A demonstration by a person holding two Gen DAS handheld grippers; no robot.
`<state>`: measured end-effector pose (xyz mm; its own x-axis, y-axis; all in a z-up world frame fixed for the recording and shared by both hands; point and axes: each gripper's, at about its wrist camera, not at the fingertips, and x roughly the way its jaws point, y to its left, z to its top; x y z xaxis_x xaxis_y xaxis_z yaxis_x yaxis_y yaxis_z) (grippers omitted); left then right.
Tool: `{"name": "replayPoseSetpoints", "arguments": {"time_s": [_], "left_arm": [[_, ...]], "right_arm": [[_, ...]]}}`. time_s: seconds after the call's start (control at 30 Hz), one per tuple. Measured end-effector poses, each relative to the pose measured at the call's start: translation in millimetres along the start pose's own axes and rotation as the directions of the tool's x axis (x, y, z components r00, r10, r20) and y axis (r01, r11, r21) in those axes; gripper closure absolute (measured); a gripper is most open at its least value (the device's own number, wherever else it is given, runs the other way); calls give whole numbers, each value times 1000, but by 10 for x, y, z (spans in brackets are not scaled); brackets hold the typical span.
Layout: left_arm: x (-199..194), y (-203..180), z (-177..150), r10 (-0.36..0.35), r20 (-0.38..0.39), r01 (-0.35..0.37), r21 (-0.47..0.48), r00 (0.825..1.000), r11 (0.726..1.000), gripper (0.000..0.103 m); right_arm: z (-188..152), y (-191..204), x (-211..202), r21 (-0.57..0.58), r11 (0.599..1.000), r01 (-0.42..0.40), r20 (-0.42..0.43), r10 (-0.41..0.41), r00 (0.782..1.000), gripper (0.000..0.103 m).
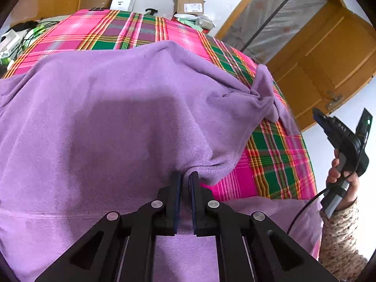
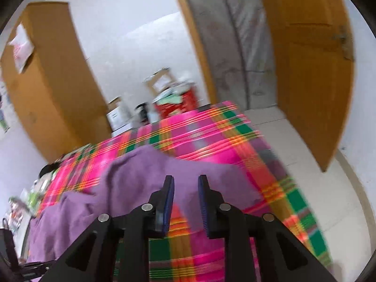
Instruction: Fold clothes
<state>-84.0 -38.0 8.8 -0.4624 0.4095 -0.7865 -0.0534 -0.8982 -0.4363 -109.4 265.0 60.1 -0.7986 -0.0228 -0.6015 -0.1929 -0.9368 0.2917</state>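
Note:
A purple fleece garment (image 1: 105,122) lies spread over a pink and green plaid cloth (image 1: 277,164) on a table. My left gripper (image 1: 186,176) is shut on a stitched hem of the garment (image 1: 211,168) and pinches a fold between its jaws. A bunched sleeve (image 1: 265,91) lies at the right. My right gripper (image 2: 186,179) is open and empty, held above the plaid cloth (image 2: 211,136) near the garment's edge (image 2: 145,171). It also shows in the left wrist view (image 1: 316,115), raised off the table's right side in a hand.
Cardboard boxes (image 1: 191,5) and a white box (image 1: 123,0) stand behind the table. Cables and small items (image 1: 21,37) lie at the far left. A wooden door (image 1: 329,54) stands open on the right, a wooden cabinet (image 2: 47,82) on the left.

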Motion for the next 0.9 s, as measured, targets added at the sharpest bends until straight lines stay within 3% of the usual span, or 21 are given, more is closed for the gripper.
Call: {"name": "replayPoseSetpoints", "arguments": {"time_s": [0.13,0.23,0.33,0.47,0.6,0.63,0.77,0.9], "left_arm": [[5,8,-1,-5,-1,5,-2,1000,1000,95],[15,12,4,-9,-2,9,-2,1000,1000,95],[20,20,2,-13,-2,13,-6,1000,1000,95],[24,19,-2,-15,-2,15,-7,1000,1000,95],[31,14,-3,-17,-3,17,-10,1000,1000,95],[34,12,-5,-17,-3,17,-11,1000,1000,95],[43,5,-16,-17,-3,17,-13,1000,1000,95],[49,6,-24,-17,-2,17,-19,1000,1000,95]], "right_arm": [[3,305,225,-15,994,-107,-68,106,992,79],[20,563,386,-49,981,-186,-120,179,977,71],[61,790,533,-83,973,-217,-163,202,966,69],[70,1027,781,-162,971,-176,-221,138,965,68],[52,1077,1003,-155,980,-127,-273,81,959,68],[54,1071,1026,-143,981,-128,-275,85,958,70],[79,1080,936,-161,976,-146,-236,105,966,96],[135,1000,783,-159,978,-135,-189,104,976,99]]}}
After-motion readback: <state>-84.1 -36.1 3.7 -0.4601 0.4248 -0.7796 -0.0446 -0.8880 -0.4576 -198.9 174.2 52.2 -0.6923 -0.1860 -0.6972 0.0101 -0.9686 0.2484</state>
